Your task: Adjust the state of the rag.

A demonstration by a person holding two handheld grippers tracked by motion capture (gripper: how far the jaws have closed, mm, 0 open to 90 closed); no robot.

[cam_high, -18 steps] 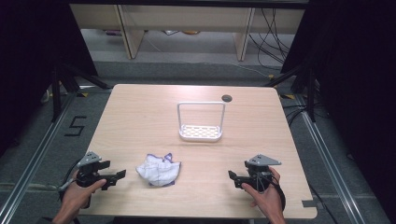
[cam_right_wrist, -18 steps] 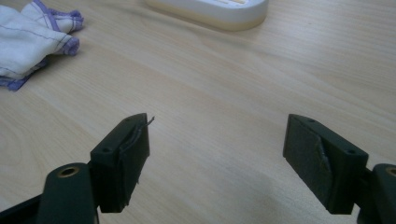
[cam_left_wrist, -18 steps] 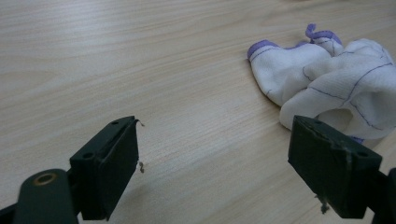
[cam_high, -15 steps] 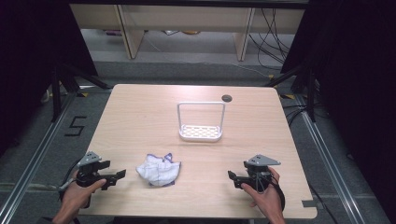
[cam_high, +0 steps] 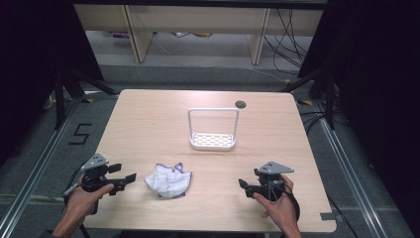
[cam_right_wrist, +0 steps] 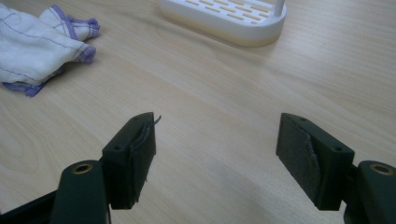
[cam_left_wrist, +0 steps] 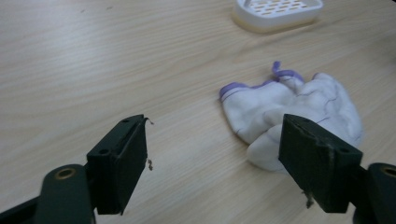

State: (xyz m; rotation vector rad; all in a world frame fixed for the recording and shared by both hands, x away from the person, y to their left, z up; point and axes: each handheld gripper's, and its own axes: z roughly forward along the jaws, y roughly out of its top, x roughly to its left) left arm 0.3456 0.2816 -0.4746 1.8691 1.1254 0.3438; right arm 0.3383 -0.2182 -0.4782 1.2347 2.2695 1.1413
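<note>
Both pairs of black jaws stand wide apart with nothing between them. Seen along the left gripper (cam_left_wrist: 212, 163), the crumpled white cloth with purple edging (cam_left_wrist: 292, 112) lies on the wood just past the jaw tips, slightly toward the right-hand jaw and not touched by it. From above, this cloth sits near the front edge of the table, just beside the left gripper (cam_high: 124, 179) and well apart from the right gripper (cam_high: 243, 186). The right gripper (cam_right_wrist: 215, 158) looks across bare wood, with the cloth off toward the upper left of its view and the white plastic slotted tray (cam_right_wrist: 224, 18) farther ahead.

That tray, which carries a tall white hoop handle (cam_high: 213, 113), stands upright near the middle of the table, beyond both grippers. A small dark round fitting (cam_high: 240, 104) is set into the tabletop near the far edge, behind the tray.

Light wood-grain laminate covers the rectangular table (cam_high: 148, 129), which has rounded corners and looks smooth and clean. Each hand (cam_high: 81, 203) comes in from the near edge, the right hand (cam_high: 278, 206) wrapped round its tool. Around the table, grey floor runs off into dark surroundings, with a painted figure five (cam_high: 79, 134) on the left, pale wooden furniture legs (cam_high: 131, 34) at the back, and loose black cables (cam_high: 289, 34) at the far right.
</note>
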